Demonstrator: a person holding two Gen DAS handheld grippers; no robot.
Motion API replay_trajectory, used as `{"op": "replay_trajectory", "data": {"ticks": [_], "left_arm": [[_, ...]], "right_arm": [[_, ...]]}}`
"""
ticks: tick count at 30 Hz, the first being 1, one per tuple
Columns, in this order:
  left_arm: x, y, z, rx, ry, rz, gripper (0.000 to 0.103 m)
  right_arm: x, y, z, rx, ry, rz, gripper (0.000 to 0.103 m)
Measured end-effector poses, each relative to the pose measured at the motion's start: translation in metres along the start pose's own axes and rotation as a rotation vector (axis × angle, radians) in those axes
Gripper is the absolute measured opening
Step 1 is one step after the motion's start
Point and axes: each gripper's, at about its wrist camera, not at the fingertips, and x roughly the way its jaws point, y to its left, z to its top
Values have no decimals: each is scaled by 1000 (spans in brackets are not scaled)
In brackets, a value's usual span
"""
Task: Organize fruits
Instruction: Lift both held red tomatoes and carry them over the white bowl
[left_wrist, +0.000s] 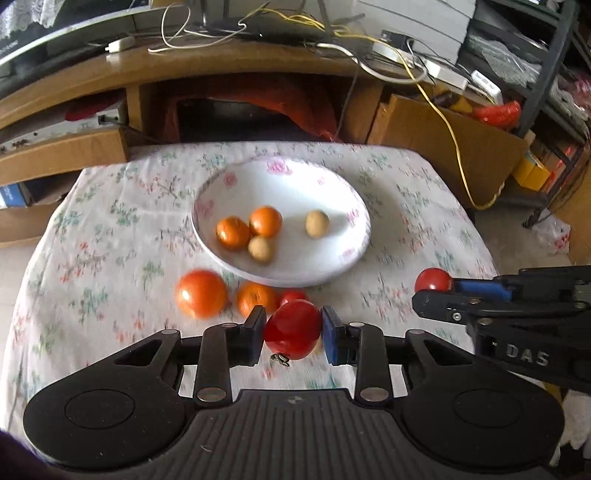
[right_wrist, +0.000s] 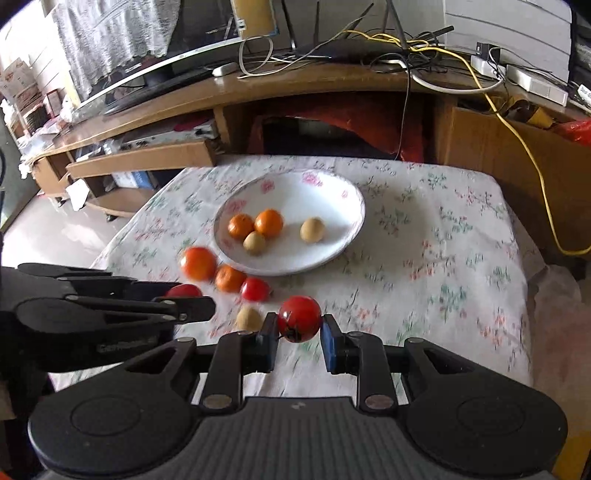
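A glossy red tomato (left_wrist: 293, 328) is clamped between the pads of the left gripper (left_wrist: 293, 334), above the cloth. A smaller red tomato (right_wrist: 299, 318), with a dark stem, is gripped by the right gripper (right_wrist: 299, 338). On the white flowered bowl (right_wrist: 347, 206), 2 oranges and 2 pale fruits are seen. The table is covered by a floral cloth (right_wrist: 443, 258); behind it, a wooden desk (right_wrist: 332, 83) with cables is found.
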Motion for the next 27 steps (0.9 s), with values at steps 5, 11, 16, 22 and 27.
{"op": "replay_trajectory", "data": {"ticks": [5, 11, 16, 22, 27], "left_arm": [[17, 7, 20, -14, -5, -5, 39], [36, 10, 37, -18, -2, 14, 39], [49, 16, 39, -35, 24, 22, 39], [55, 18, 40, -42, 37, 30, 40], [62, 22, 41, -43, 50, 42, 40]], "right_arm": [[30, -10, 26, 18, 5, 16, 24], [63, -7, 50, -7, 19, 34, 24], [81, -9, 55, -21, 40, 30, 24], [91, -9, 59, -33, 50, 28, 24], [98, -8, 60, -44, 60, 29, 24]]}}
